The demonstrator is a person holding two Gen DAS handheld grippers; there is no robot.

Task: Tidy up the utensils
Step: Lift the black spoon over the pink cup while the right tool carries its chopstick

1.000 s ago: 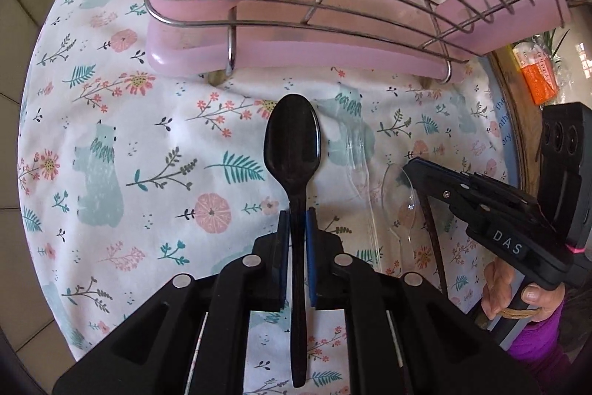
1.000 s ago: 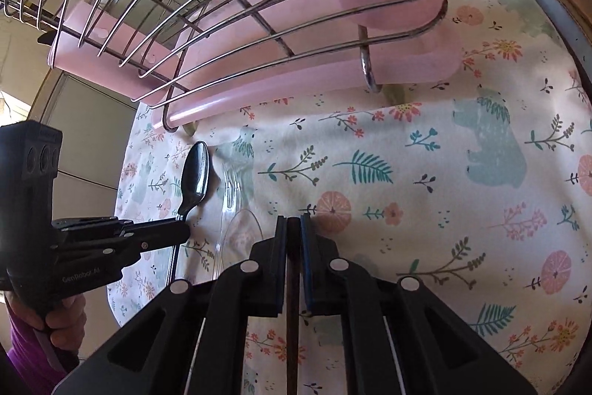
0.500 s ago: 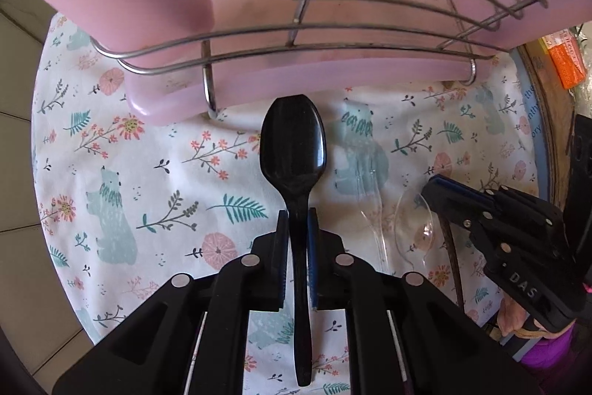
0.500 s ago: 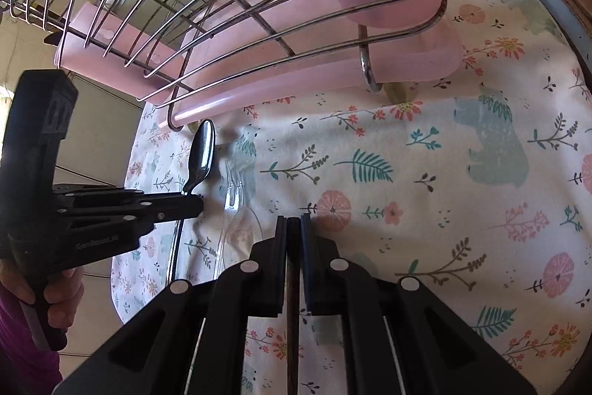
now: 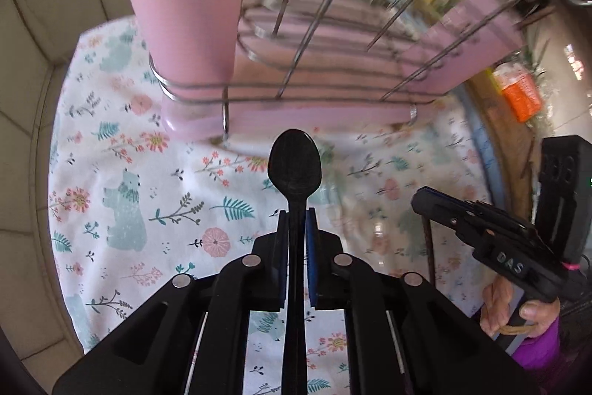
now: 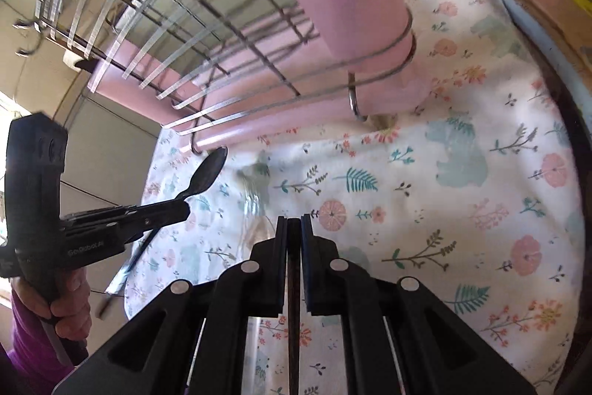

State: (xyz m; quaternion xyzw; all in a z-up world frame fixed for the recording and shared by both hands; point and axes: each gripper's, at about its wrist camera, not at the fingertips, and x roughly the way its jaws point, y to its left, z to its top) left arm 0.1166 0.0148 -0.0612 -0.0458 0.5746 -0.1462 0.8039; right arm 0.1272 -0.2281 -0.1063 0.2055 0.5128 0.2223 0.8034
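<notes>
The pink plastic cup point(image 5: 185, 6) in the wire rack point(image 5: 333, 24) shows no utensils inside. The left claw point(image 5: 296, 221) holds the black plastic spoon point(image 5: 295, 165); the right claw point(image 6: 294, 224) pinches a thin brown stick point(image 6: 293, 269). Both wait above the flowered bench cloth point(image 6: 444, 191).

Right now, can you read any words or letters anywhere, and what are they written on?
"DAS": white letters on the side of the right tool.
Small white print on the side of the left tool: too blurred to read.
Orange packet behind the table edge: print too blurred to read.
</notes>
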